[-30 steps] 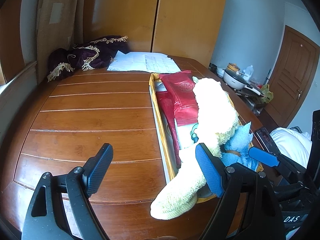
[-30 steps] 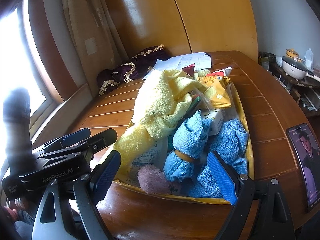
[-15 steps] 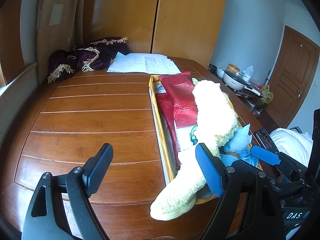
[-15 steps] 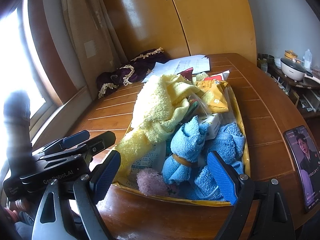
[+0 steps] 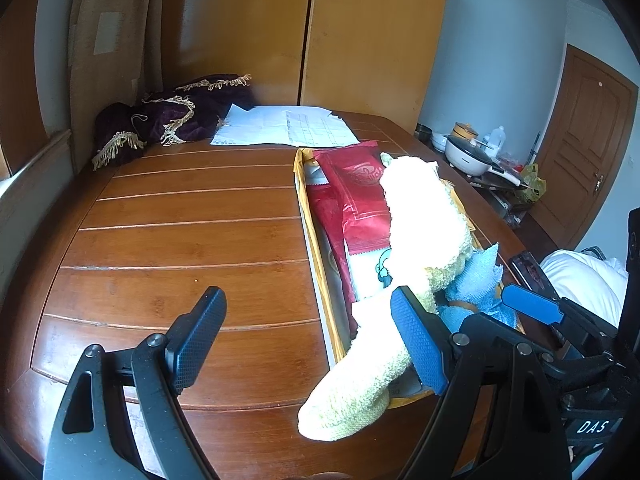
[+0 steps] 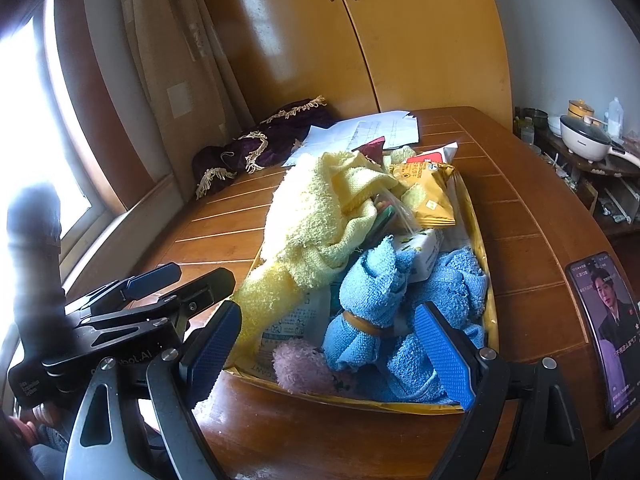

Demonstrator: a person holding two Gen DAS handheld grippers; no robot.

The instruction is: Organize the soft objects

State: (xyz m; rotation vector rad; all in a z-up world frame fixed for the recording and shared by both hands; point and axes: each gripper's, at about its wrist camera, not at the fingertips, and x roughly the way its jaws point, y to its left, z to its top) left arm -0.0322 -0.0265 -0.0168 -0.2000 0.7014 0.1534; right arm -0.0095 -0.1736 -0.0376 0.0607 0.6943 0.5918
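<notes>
Right wrist view: my right claw (image 6: 334,354) has eased nearer the tray (image 6: 490,300), jaws wide over the banded blue towel (image 6: 370,304). My left claw (image 5: 308,340) stays wide, empty, beside the overhanging yellow towel (image 5: 424,236). I judge a pickup imminent.

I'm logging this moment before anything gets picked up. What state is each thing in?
left gripper: open, empty
right gripper: open, empty
yellow towel: crumpled, draped over tray edge
blue towel: rolled, banded
tray: full
phone: screen on
cabinet doors: closed
</notes>
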